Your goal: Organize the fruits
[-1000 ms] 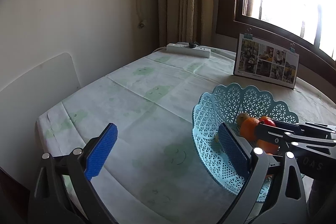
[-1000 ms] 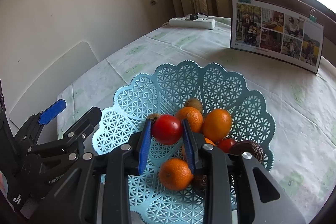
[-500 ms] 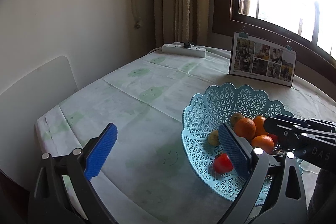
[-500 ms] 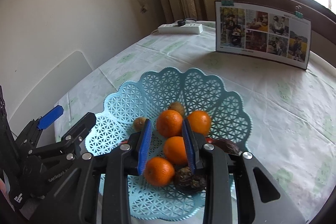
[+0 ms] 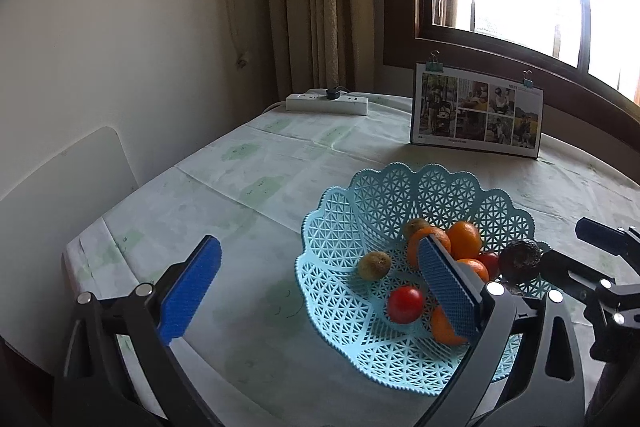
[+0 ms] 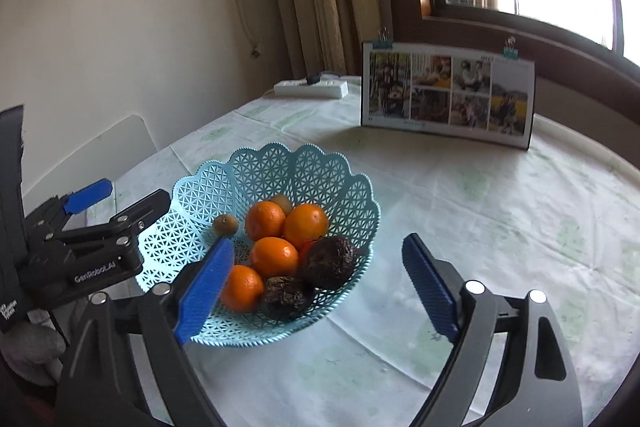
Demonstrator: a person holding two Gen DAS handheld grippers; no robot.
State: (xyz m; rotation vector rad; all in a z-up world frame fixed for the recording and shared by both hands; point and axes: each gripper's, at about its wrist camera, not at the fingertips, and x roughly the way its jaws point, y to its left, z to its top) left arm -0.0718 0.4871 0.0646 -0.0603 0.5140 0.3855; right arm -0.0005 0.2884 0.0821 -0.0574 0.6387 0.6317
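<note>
With every fruit lying in the blue basket (image 6: 344, 183) near the middle of the surface (image 6: 500, 211), the sorting looks close to done. Both the left gripper (image 5: 316, 291) and the right gripper (image 6: 320, 283) hang spread wide, pinching nothing. A red tomato (image 5: 405, 304) sits low at the basket's near left. Any next move calls for finding stray fruit; none shows outside.

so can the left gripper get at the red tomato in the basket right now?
Probably yes: left gripper is open and empty, and the tomato lies uncovered near the basket rim.
</note>
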